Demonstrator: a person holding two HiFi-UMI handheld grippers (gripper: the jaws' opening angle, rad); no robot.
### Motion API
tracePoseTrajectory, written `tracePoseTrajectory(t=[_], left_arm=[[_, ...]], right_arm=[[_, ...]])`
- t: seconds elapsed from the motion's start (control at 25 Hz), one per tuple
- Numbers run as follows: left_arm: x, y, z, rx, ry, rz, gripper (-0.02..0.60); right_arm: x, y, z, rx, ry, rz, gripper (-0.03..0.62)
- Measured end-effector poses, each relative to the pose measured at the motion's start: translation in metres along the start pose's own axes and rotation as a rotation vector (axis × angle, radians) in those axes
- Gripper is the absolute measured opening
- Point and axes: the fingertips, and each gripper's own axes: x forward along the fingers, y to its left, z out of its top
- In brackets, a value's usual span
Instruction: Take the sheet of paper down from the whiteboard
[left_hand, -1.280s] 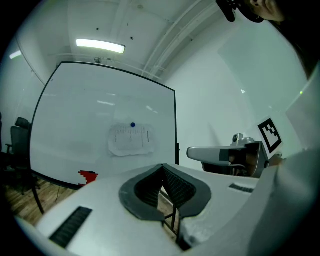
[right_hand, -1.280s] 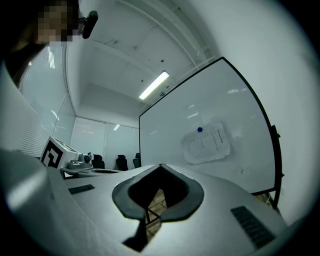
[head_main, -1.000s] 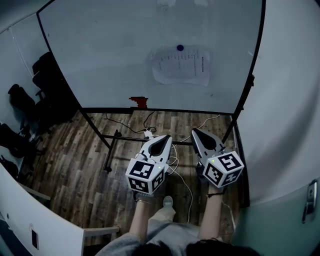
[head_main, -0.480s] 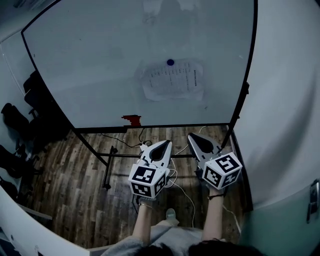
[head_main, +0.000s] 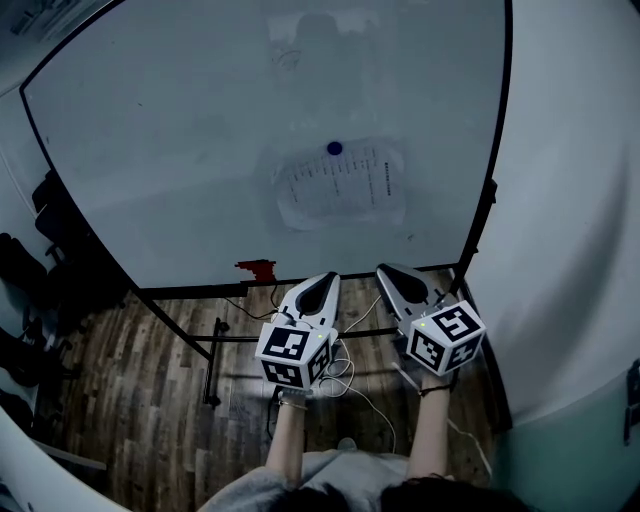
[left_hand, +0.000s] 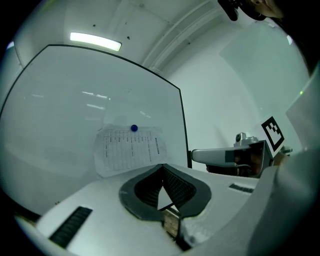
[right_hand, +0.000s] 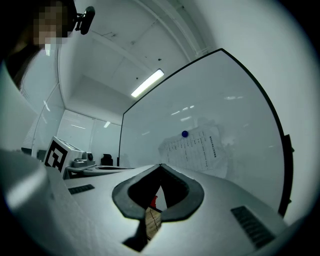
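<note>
A: Where does the sheet of paper (head_main: 340, 187) lie from the two tools?
B: On the whiteboard (head_main: 180, 140), in its right half, held near its top edge by a blue magnet (head_main: 334, 148). Both tools are below it and short of the board, so it lies ahead of them and above.
A: Its long axis?
B: Across the board, roughly level. The sheet is wider than it is tall and looks a little wrinkled.
A: And the jaws?
B: The left hand-held gripper (head_main: 322, 277) has its jaws pressed together with nothing between them. The right hand-held gripper (head_main: 386, 270) is the same, tips meeting and empty.
A: Which is nearer?
B: Little in it, I judge. In the head view the sheet spans the space above both tips. The magnet sits left of the sheet's middle, more in line with the left tool, while the right tool lines up under the sheet's free right part.
A: So the coming move?
B: Probably up and forward, with the jaws parting first. Neither touches the paper yet, and a red thing (head_main: 256, 268) on the board's lower rail lies off to the left, clear of that path
</note>
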Motion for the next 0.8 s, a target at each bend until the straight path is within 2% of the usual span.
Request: tracePoseTrajectory(t=[0.6, 0.8], left_arm=[[0.037, 0.048, -0.017, -0.033, 0.014, 0.006, 0.006], [0.052, 0.060, -0.018, -0.025, 0.010, 0.012, 0.006]], right_arm=[[0.041, -0.056, -0.027, 0.110, 0.001, -0.097, 0.001], [0.063, -0.066, -0.034, 0.145, -0.002, -0.072, 0.001]])
